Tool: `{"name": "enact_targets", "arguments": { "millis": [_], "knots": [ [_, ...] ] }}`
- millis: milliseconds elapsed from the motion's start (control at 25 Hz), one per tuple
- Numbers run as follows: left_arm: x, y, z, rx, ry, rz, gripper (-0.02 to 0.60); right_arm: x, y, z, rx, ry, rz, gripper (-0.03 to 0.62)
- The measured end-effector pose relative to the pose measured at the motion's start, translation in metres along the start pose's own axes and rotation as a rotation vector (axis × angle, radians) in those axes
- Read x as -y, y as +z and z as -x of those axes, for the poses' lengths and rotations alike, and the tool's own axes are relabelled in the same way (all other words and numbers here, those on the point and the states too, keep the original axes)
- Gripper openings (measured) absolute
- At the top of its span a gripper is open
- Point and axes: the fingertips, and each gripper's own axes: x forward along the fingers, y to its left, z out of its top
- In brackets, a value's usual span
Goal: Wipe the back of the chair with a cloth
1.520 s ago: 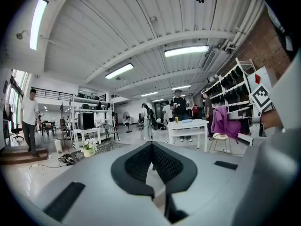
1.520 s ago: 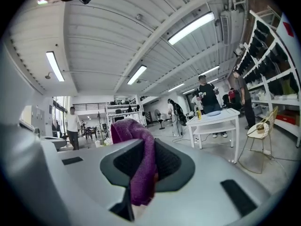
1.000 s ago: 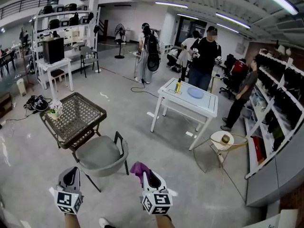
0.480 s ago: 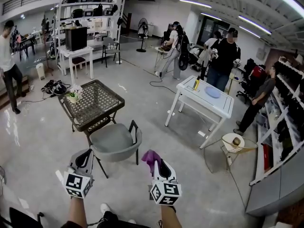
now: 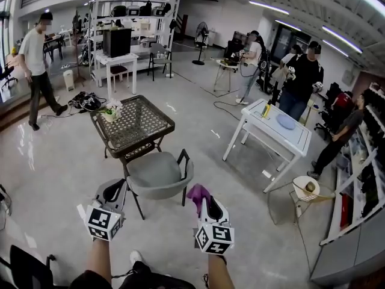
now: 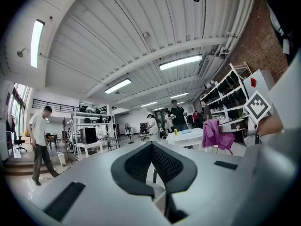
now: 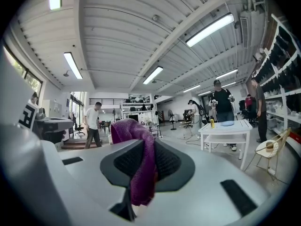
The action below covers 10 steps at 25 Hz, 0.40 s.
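A grey bucket chair [image 5: 157, 174] on black legs stands on the floor just ahead of me, its curved back toward me. My right gripper [image 5: 206, 205] is shut on a purple cloth [image 5: 197, 193], held low and to the right of the chair's back, apart from it. The cloth [image 7: 136, 164] hangs pinched between the right jaws and bunches above them. My left gripper [image 5: 114, 192] sits left of the chair, jaws together with nothing between them. From the left gripper view the cloth [image 6: 216, 134] shows at the right.
A black wicker table [image 5: 133, 125] with a small flower pot [image 5: 110, 111] stands behind the chair. A white table [image 5: 278, 132] is at the right, a small round stool [image 5: 307, 189] beyond it. Several people stand around; shelving [image 5: 123, 26] lines the back.
My view has shifted right to left across the room, so the chair and tables slid rightward in frame. Both grippers keep their pose, the cloth still in the right one.
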Motion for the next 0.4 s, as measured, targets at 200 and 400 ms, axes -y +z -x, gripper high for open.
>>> {"name": "enact_targets", "arguments": {
  "millis": [200, 400],
  "knots": [
    [-0.002, -0.005, 0.000, -0.020, 0.008, -0.006, 0.009, 0.000, 0.000, -0.005, -0.008, 0.008, 0.026, 0.075],
    [-0.004, -0.003, -0.009, -0.014, 0.005, -0.019, 0.009, 0.002, 0.001, -0.014, -0.008, 0.006, 0.042, 0.075]
  ]
}}
